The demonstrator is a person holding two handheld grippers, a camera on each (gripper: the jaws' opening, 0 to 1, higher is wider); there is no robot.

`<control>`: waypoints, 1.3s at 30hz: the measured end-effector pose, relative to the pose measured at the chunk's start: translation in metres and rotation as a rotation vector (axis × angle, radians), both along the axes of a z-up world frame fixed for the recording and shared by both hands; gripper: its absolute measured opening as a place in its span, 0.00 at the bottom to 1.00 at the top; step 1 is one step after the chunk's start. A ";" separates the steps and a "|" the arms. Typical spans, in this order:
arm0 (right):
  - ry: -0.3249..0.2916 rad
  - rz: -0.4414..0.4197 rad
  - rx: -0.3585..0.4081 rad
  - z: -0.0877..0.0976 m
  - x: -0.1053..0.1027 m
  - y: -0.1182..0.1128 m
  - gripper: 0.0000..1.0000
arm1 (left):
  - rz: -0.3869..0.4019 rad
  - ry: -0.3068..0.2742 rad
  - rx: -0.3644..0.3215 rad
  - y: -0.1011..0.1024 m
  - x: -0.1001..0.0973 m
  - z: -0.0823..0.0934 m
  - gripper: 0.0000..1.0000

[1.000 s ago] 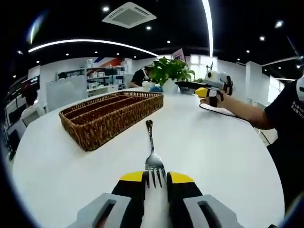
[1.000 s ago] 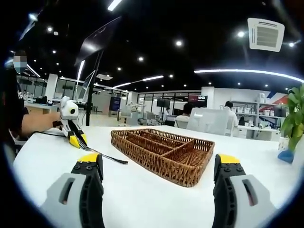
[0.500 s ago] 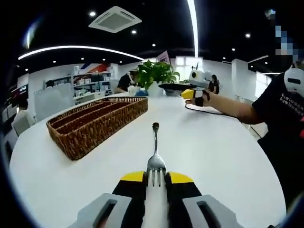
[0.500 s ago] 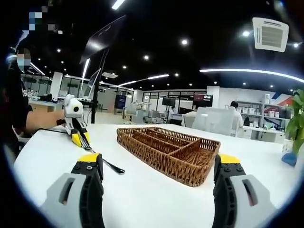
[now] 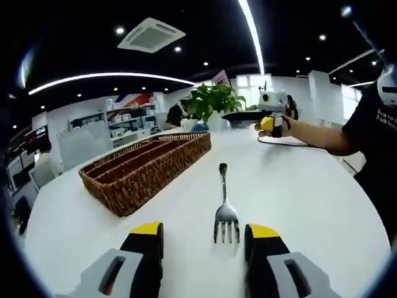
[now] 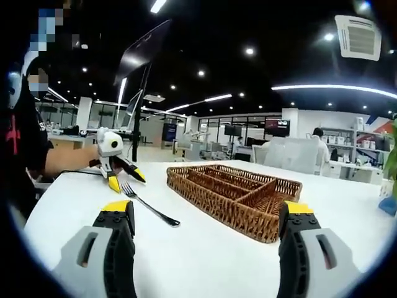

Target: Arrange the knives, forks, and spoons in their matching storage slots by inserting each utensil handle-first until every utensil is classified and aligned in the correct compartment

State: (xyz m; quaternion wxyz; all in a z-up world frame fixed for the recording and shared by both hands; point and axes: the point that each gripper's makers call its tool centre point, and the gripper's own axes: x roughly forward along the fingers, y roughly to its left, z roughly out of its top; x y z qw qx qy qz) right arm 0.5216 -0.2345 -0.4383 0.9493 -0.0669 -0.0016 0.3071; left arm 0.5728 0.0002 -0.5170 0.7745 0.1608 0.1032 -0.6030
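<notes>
White table [image 5: 310,205]: wicker tray [image 5: 146,165] compartments bare; fork [image 5: 226,210] loose; both hand-held grippers released.

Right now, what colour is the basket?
Brown woven wicker basket, clearest in the right gripper view.
</notes>
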 end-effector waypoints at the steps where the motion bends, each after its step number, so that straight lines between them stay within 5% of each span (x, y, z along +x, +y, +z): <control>1: 0.001 0.040 -0.041 0.000 -0.006 0.007 1.00 | 0.030 -0.005 -0.013 0.004 0.006 0.004 0.58; 7: -0.018 0.042 -0.037 0.017 -0.005 0.008 1.00 | 0.055 -0.009 -0.046 0.009 0.011 0.012 0.59; 12: -0.021 0.079 -0.093 0.027 -0.008 0.016 1.00 | 0.141 0.011 -0.126 0.018 0.026 0.024 0.98; 18: 0.006 0.152 -0.174 0.034 -0.008 0.033 1.00 | 0.175 0.049 -0.185 0.025 0.031 0.037 1.00; 27: -0.025 0.210 -0.200 0.048 -0.003 0.054 1.00 | 0.209 -0.008 -0.217 0.034 0.037 0.049 1.00; 39: 0.029 0.343 -0.204 0.028 0.020 0.101 1.00 | 0.228 -0.004 -0.224 0.035 0.040 0.047 1.00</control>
